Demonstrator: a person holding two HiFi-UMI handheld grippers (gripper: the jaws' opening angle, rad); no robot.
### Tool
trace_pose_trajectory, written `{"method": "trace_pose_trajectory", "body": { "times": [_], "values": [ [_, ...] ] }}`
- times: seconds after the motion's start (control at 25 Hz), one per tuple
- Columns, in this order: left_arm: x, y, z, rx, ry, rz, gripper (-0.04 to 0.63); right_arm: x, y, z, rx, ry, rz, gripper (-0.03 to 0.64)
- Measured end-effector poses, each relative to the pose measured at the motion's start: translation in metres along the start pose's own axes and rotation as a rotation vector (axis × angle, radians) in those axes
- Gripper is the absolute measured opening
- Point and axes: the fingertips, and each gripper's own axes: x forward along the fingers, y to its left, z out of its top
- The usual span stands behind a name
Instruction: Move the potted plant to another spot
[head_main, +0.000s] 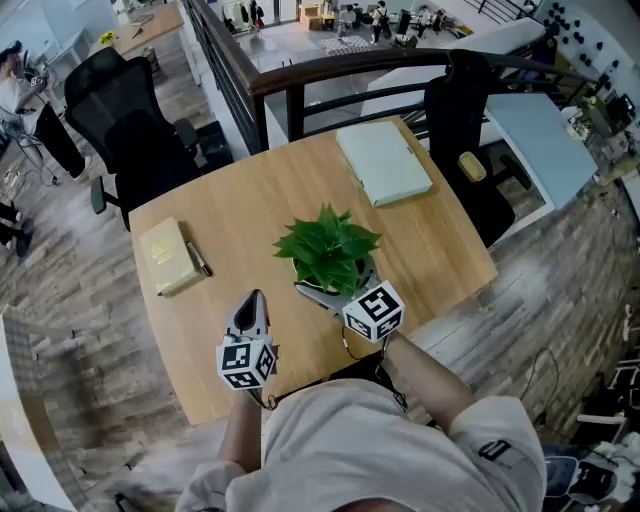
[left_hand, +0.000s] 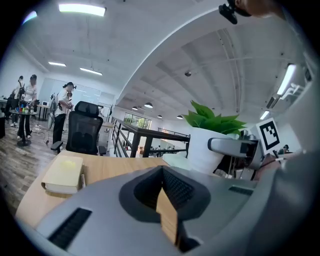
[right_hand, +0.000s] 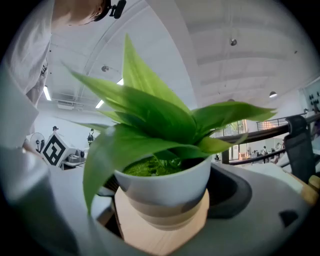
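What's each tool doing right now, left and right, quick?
Left tool: closed, holding nothing.
Right tool: closed on the potted plant.

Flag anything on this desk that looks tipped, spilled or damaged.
Nothing stands out. The potted plant stands upright between the right hand-held gripper's jaws, with no soil on the table. The notebook, pen and green book lie flat.

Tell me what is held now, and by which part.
The right gripper holds the potted plant by its white pot; the left gripper holds nothing.
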Motion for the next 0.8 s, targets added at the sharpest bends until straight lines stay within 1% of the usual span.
{"method": "trace_pose_trajectory", "body": {
  "times": [0.12, 0.28, 0.36, 0.6, 0.8],
  "values": [
    [0.028, -0.021, -0.002, 0.004, 0.004, 0.004, 0.012, -0.008, -0.030, 0.003, -0.009, -0.009, 0.010, 0.523],
    [0.078, -0.059, 0.000, -0.025, 0.002, 0.040, 0.012, -0.024, -0.082, 0.010, -0.034, 0.010, 0.053, 0.523],
    [0.095, -0.079, 0.002, -0.029, 0.001, 0.034, 0.012, -0.032, -0.105, 0.014, -0.052, 0.015, 0.063, 0.523],
    [0.139, -0.130, -0.008, -0.016, 0.031, 0.010, 0.012, -0.059, -0.174, 0.022, -0.065, 0.007, 0.040, 0.523],
    [0.165, -0.162, -0.017, 0.006, 0.059, -0.011, 0.012, -0.086, -0.214, 0.022, -0.050, -0.004, 0.010, 0.523]
  ]
}}
